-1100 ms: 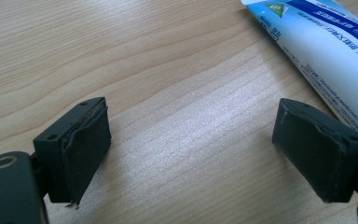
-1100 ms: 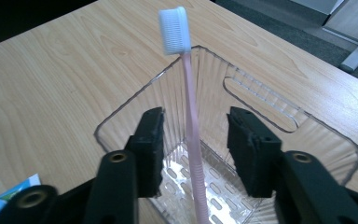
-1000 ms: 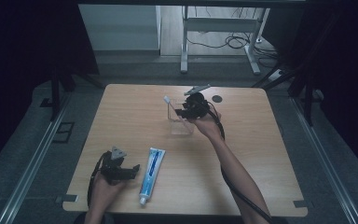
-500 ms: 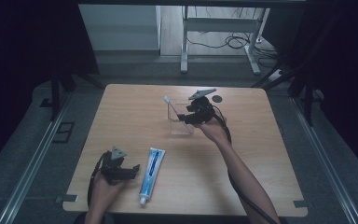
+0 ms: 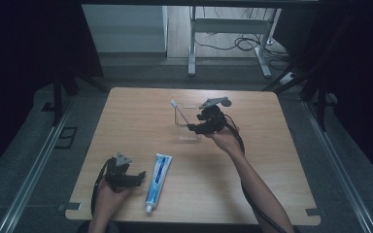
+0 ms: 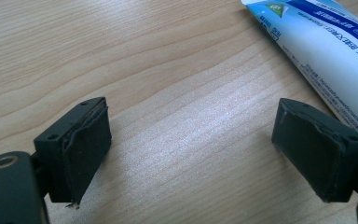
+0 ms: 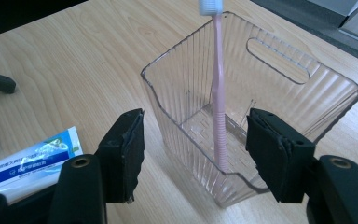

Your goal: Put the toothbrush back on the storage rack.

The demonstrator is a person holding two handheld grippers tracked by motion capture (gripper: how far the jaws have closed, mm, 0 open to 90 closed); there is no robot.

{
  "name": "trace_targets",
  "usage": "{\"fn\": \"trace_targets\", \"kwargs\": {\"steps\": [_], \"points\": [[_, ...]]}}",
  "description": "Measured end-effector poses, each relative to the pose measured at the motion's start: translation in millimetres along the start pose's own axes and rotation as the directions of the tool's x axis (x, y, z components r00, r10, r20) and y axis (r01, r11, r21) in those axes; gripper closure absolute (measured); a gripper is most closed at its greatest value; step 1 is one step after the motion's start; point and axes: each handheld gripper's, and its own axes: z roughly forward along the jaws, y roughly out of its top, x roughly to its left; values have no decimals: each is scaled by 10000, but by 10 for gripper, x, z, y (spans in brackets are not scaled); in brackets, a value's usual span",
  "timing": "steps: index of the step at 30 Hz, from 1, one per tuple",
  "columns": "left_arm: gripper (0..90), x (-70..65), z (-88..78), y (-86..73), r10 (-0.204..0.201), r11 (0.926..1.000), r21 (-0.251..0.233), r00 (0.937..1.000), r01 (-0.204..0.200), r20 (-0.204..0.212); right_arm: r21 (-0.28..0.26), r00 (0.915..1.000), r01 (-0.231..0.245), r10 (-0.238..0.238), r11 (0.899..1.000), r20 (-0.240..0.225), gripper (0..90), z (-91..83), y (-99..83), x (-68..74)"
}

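Bench (image 5: 272, 160) of pale wood grain, rectangular, standing on a grey floor in a dim room; beyond its far edge I see a white metal frame (image 5: 228, 43) with dark cables (image 5: 233, 43) looped on the floor.

My right hand-held gripper (image 5: 196, 127) sits just beside the clear ribbed container (image 5: 187, 127) near the middle of the far half of the bench. In the right gripper view its jaws have just been opening; they now stand wide, one on each side of the container's near corner (image 7: 223, 182), and I cannot see either pad pressing on the plastic. It has hold of nothing.

The pink toothbrush (image 5: 180, 112) stands inside the container, its handle foot on the bottom and its white bristle head (image 7: 210, 5) above the rim. Its long axis runs steeply upward, leaning in the high view toward the far left, with the head at the top.

My left hand-held gripper (image 5: 137, 177) rests low at the near left of the bench, jaws wide apart over bare wood and gripping nothing. The toothpaste tube (image 5: 158, 182) lies flat just beside it; its long axis runs near to far, cap toward me, flat crimped end pointing away. In the left gripper view the tube (image 6: 326, 42) passes just beyond one pad.
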Motion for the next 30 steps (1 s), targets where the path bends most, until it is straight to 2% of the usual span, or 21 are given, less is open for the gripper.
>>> {"fn": "trace_targets", "kwargs": {"steps": [15,22,30], "points": [[116,0,0,0,0,10000,-2,10000,0,0,-116,10000,25,-25,9999,-65,368,-82,-82,34],[116,0,0,0,2,10000,-1,10000,-2,1,-399,10000,-35,33,9992,-32,368,-152,-117,30],[116,0,0,0,0,10000,-3,10000,0,0,-479,9999,-75,71,9988,-77,357,-247,-237,27]]}}
